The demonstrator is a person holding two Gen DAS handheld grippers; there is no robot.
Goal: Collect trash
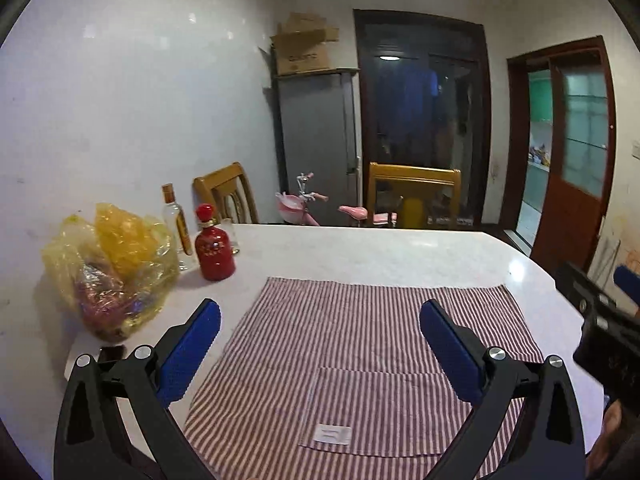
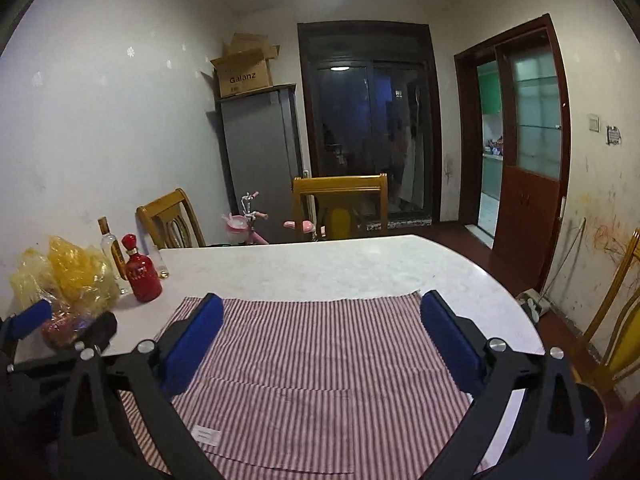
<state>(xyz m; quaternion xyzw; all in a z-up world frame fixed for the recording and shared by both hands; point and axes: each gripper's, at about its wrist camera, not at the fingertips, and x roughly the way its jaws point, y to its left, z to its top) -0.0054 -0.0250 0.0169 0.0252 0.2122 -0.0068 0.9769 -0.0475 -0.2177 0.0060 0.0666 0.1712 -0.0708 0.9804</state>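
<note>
Crumpled yellow plastic bag (image 1: 108,268) bulges on table (image 1: 380,252); both grippers' fingers spread, empty.

Red-and-white striped cloth (image 1: 360,352), yellow plastic bag (image 1: 108,268), red bottle (image 1: 214,248), white table (image 1: 380,252)

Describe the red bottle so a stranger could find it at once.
Start at the white table and go to its far left corner, beside the yellow plastic bag. The red bottle stands upright there, squat and opaque with a round red stopper, unlike the tall clear bottle behind it.
</note>
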